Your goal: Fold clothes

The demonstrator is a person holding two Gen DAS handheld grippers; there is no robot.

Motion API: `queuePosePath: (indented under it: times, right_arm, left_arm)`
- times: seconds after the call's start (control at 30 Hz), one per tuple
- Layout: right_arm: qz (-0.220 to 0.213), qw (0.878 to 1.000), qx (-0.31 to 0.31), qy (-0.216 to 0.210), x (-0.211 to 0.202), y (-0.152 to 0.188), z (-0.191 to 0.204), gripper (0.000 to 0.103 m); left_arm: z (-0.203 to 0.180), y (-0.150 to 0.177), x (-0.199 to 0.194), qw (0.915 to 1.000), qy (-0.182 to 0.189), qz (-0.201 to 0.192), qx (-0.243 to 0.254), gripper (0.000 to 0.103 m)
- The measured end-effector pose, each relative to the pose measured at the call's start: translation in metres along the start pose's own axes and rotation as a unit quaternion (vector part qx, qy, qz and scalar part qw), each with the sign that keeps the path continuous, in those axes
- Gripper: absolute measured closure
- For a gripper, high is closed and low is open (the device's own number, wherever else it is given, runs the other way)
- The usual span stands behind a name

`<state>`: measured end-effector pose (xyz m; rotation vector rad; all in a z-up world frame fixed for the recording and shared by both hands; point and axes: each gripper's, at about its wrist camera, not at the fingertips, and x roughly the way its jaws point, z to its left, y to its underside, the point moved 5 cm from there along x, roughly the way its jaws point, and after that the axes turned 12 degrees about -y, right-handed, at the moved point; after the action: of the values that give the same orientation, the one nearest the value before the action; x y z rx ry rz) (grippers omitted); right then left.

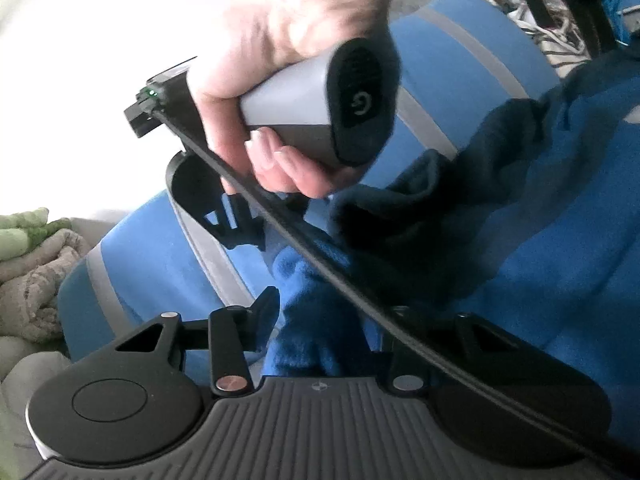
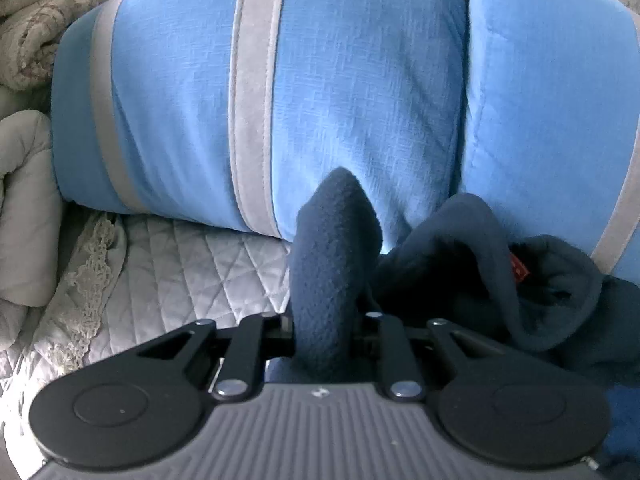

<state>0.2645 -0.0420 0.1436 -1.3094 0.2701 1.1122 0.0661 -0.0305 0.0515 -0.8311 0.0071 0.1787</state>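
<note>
1. Dark navy fleece garment (image 2: pixel 328 264): a fold of it stands up between the jaws of the right hand-held gripper (image 2: pixel 325 332), which is clamped tight on it.
2. The rest of the garment (image 2: pixel 500 280) lies bunched just to the right on the quilted grey bedspread (image 2: pixel 180 280).
3. In the left wrist view, the left hand-held gripper (image 1: pixel 320 312) stands partly apart, with bright blue fleece fabric (image 1: pixel 316 304) lying between its fingers; whether they press it I cannot tell.
4. A bare hand (image 1: pixel 280 60) grips the right tool's grey handle (image 1: pixel 304 112) above.
5. Behind, light blue pillows with grey bands (image 2: pixel 340 80) lean against crumpled beige bedding (image 2: pixel 44 36).
</note>
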Motion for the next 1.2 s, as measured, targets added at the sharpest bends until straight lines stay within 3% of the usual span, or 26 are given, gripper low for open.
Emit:
queuePosePath:
  times: [0.3, 0.43, 0.9, 1.0, 1.2]
  right_arm:
    - [0.000, 1.000, -0.001, 0.000, -0.001, 0.000, 0.001, 0.083]
    - [0.000, 1.000, 0.004, 0.001, -0.001, 0.000, -0.001, 0.084]
    - [0.005, 1.000, 0.018, -0.008, 0.005, 0.003, -0.007, 0.085]
    - [0.006, 1.000, 0.026, -0.012, 0.005, 0.003, -0.010, 0.085]
    - [0.010, 0.998, 0.060, -0.024, 0.010, -0.003, -0.018, 0.086]
  left_arm:
    - [0.003, 0.003, 0.008, 0.9995, -0.002, 0.030, -0.008, 0.061]
    - [0.007, 0.007, 0.012, 0.9989, 0.001, 0.045, -0.013, 0.065]
    - [0.009, 0.012, 0.025, 0.9951, 0.028, 0.090, -0.029, 0.068]
    - [0.012, 0.014, 0.027, 0.9913, 0.044, 0.113, -0.052, 0.080]
    - [0.016, 0.018, 0.028, 0.9860, 0.056, 0.138, -0.074, 0.084]
